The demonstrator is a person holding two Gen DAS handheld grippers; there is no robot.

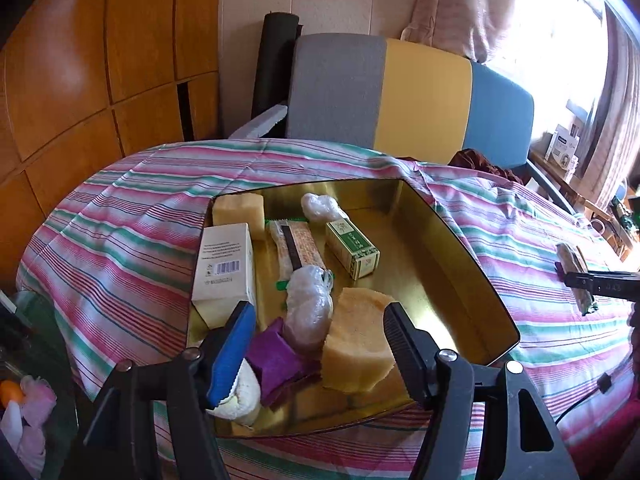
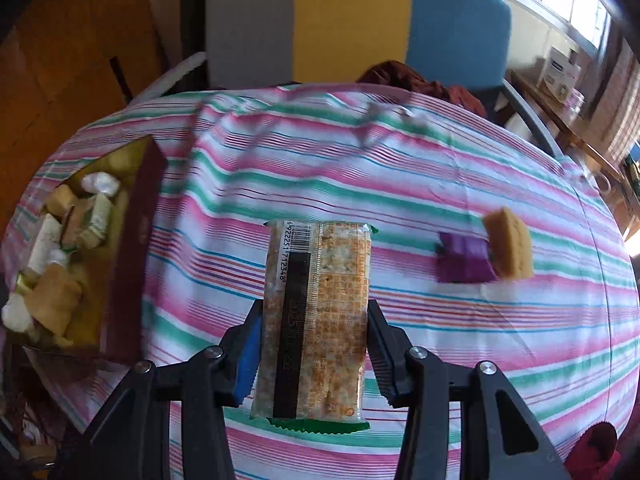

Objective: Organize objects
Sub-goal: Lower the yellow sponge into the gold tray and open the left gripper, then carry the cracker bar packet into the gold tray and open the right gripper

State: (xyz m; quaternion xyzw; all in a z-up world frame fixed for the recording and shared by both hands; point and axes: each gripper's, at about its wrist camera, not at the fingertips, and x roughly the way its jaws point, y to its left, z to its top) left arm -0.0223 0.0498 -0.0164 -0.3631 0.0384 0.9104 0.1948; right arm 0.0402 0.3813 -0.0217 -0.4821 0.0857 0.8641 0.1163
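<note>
Item: cracker packet (image 2: 318,316), clear wrapper, barcode end away from me, green crimped end nearest the wrist. Held in my right gripper (image 2: 316,344); both pads pinch its long sides around the lower half. Long axis runs straight out along the fingers, most of the packet beyond the pinch.

Location: above the striped cloth (image 2: 440,160), with the gold tin (image 2: 136,216) well off to the left of the jaws. A purple packet (image 2: 464,258) and a sponge (image 2: 510,244) lie beyond the right jaw.

Left gripper (image 1: 320,344): jaws spread, nothing between the pads, hovering over the tin's near end.

Risks, as I judge them:
- Thin, slick wrapper could slip or pivot, since the free end overhangs.
- Harder squeezing would likely crush the crackers.
- The crowded tin leaves little room; lowered crosswise, the packet could catch the wall.
</note>
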